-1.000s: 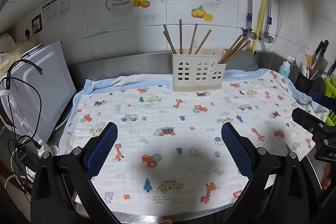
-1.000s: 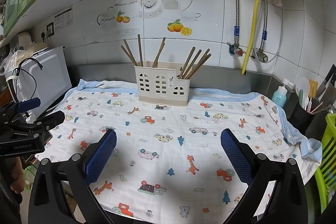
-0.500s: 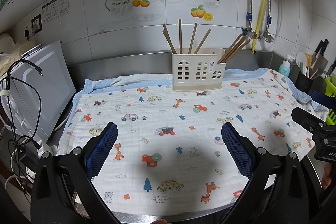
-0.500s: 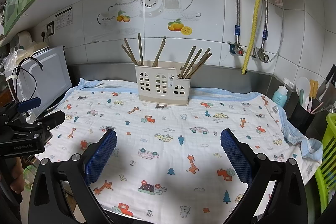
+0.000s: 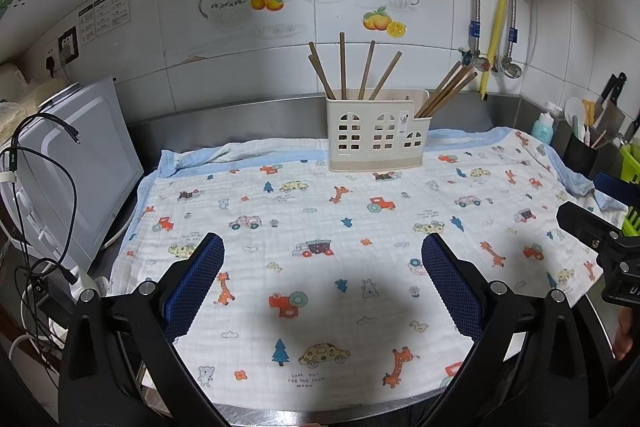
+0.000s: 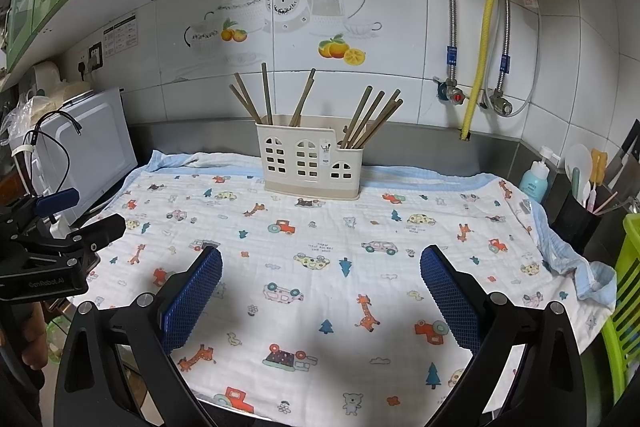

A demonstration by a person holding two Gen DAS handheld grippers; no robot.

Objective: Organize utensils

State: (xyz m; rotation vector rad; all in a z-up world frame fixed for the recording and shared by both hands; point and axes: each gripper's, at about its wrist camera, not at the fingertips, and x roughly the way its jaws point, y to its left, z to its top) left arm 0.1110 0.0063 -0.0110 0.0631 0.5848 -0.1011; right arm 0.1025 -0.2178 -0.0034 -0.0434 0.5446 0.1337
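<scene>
Now both the left gripper (image 5: 322, 275) and right gripper (image 6: 321, 277) hover with jaws spread wide and empty over the cloth (image 5: 320, 227). Well beyond them, the holder (image 5: 378, 135) stands upright at the cloth's back edge, chopsticks (image 5: 348, 67) leaning inside.

9 chopsticks (image 6: 265, 95), 1 holder (image 6: 310, 163), 1 cloth (image 6: 320, 267), 1 microwave (image 6: 86, 155), 2 claws (image 6: 320, 291).
</scene>
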